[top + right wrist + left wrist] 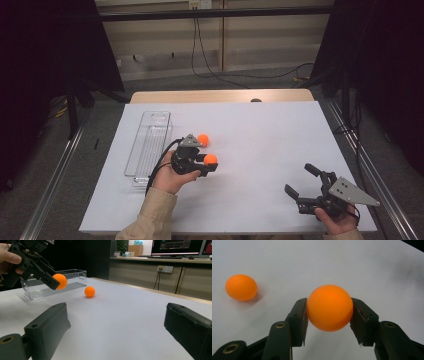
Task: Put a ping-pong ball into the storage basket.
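Observation:
My left gripper point(210, 161) is shut on an orange ball point(211, 159), held a little above the white table point(260, 135). In the left gripper view both black pads point(298, 315) press the sides of that ball point(329, 307). A second orange ball point(202, 139) lies on the table just beyond it, also seen in the left gripper view point(241, 287) and the right gripper view point(89, 291). My right gripper point(301, 180) rests near the table's front right, open, with nothing between its jaws. It looks toward the left gripper point(56, 282) and the held ball point(60, 281).
A clear plastic tray point(148, 145), long and narrow, stands on the left part of the table, just left of my left hand point(170, 177). Dark curtains flank the table, and cables run along the floor behind it.

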{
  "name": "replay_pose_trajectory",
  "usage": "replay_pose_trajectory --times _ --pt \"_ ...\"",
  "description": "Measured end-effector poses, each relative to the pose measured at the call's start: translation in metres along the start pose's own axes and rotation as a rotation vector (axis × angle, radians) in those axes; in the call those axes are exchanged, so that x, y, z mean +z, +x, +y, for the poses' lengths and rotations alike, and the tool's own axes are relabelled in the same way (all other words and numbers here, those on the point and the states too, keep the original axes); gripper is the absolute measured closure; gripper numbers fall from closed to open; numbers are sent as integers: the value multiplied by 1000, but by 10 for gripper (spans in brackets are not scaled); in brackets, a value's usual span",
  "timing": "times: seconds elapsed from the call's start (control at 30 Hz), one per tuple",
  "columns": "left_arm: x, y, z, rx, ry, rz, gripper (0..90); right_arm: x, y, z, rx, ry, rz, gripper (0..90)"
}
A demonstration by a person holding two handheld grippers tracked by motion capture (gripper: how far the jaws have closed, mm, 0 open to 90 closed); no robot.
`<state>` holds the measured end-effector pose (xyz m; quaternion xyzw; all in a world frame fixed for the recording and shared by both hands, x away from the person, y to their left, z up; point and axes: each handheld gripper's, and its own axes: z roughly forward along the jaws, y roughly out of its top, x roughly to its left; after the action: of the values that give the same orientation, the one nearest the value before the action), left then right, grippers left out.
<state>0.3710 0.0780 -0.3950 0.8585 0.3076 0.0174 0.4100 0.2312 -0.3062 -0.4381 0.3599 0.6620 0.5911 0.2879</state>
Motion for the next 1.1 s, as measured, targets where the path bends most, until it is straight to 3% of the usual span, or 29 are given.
replay_pose_trajectory --times 1.1 --pt "-21 16 -3 -38 -16 40 509 0 0 0 0 -2 2 47"
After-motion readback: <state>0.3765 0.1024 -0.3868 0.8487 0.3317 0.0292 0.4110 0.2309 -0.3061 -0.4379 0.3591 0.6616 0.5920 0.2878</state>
